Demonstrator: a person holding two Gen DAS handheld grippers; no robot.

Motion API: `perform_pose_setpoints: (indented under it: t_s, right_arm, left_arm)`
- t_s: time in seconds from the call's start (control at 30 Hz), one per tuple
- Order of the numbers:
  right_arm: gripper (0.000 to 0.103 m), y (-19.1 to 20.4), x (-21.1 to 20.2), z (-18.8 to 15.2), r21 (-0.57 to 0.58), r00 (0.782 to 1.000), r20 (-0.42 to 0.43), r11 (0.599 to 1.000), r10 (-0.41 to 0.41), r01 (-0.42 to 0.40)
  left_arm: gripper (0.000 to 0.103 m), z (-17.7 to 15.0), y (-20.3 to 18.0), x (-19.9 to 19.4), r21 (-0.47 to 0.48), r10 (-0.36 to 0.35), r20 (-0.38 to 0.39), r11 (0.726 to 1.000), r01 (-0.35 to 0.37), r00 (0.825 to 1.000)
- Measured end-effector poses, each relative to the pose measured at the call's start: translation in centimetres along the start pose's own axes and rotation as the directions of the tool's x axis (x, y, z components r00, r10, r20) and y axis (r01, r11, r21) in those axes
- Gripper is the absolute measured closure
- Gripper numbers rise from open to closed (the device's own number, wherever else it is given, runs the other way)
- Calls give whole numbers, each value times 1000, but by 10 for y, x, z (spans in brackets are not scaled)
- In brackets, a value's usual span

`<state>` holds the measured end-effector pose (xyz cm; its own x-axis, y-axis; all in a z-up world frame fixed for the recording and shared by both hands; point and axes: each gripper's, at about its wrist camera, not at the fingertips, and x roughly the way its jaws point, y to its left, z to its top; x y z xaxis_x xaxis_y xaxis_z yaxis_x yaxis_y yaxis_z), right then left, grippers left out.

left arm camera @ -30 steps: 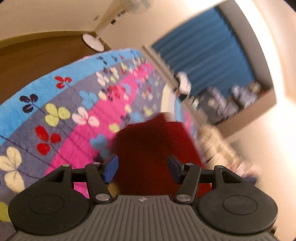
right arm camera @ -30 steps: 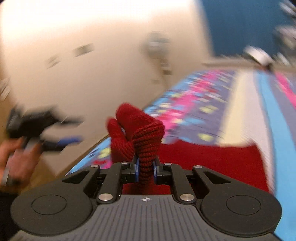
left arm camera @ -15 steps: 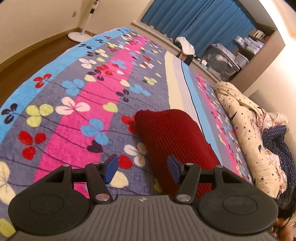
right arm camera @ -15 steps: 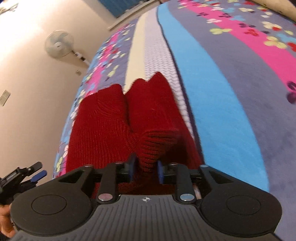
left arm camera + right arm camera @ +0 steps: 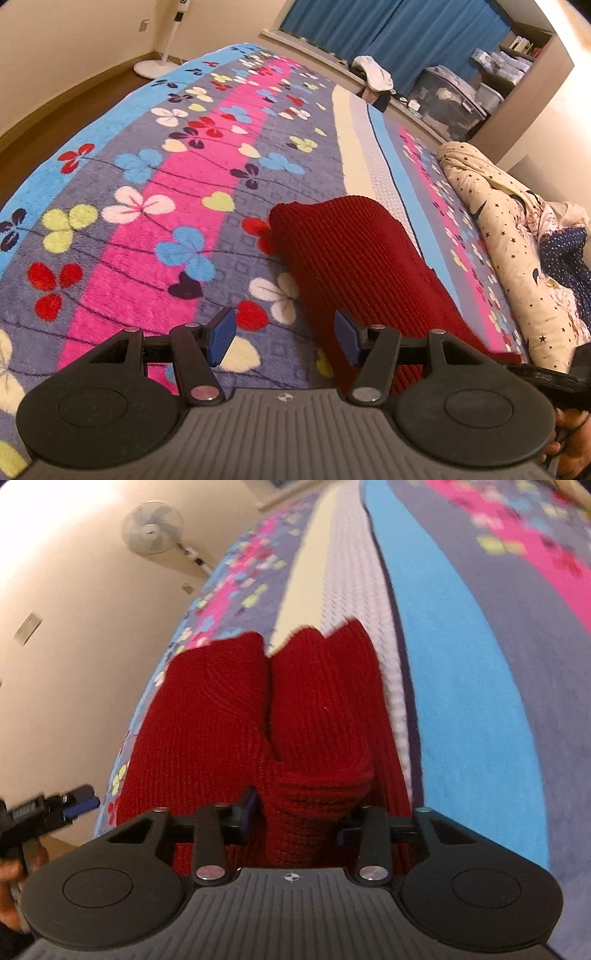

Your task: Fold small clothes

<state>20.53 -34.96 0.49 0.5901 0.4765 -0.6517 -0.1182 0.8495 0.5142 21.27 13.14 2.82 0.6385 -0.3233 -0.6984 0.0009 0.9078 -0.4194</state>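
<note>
- Bed with a fuzzy flowered blanket [image 5: 155, 206] holds a folded dark red knit sweater [image 5: 354, 258] mid-frame.
- Left gripper [image 5: 282, 341]: jaws apart, empty.
- Right gripper [image 5: 295, 818]: jaws apart around a sweater fold.

Probably bedroom: blanketed bed [image 5: 155, 206], curtains [image 5: 388, 33]

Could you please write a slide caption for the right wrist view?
Open right gripper around a bunched fold of the red knit garment on the floral blanket.

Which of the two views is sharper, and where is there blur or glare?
Left wrist view: sharp; the knit ribs of the red garment and the blanket flowers are crisp, though fisheye bends the edges. Right wrist view: softer; the far blanket pattern is smeared and the wall is glared at upper left.
</note>
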Motion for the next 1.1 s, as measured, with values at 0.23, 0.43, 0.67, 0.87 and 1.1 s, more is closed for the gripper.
perform_pose_setpoints:
  t_s: [0.23, 0.43, 0.67, 0.87, 1.1]
  right_arm:
    - [76, 16, -74, 1, -170, 917, 306, 963, 255, -211]
    - [76, -45, -23, -14, 88, 985, -109, 986, -134, 144]
    - [70, -49, -36, -12, 112, 996, -84, 992, -43, 52]
    - [64, -60, -37, -9, 173, 998, -57, 985, -16, 26]
    - [78, -56, -15, -20, 94, 981, -185, 992, -65, 83]
  left_arm:
    - [40, -1, -13, 7, 63, -7, -2, 998, 7, 1000]
    - [40, -4, -29, 12, 141, -44, -13, 989, 46, 999]
    - [40, -19, -66, 20, 296, -155, -49, 941, 163, 987]
    - [40, -45, -102, 24, 452, -271, -104, 844, 289, 957]
    - [51, -103, -133, 61, 693, -85, -314, 661, 289, 946]
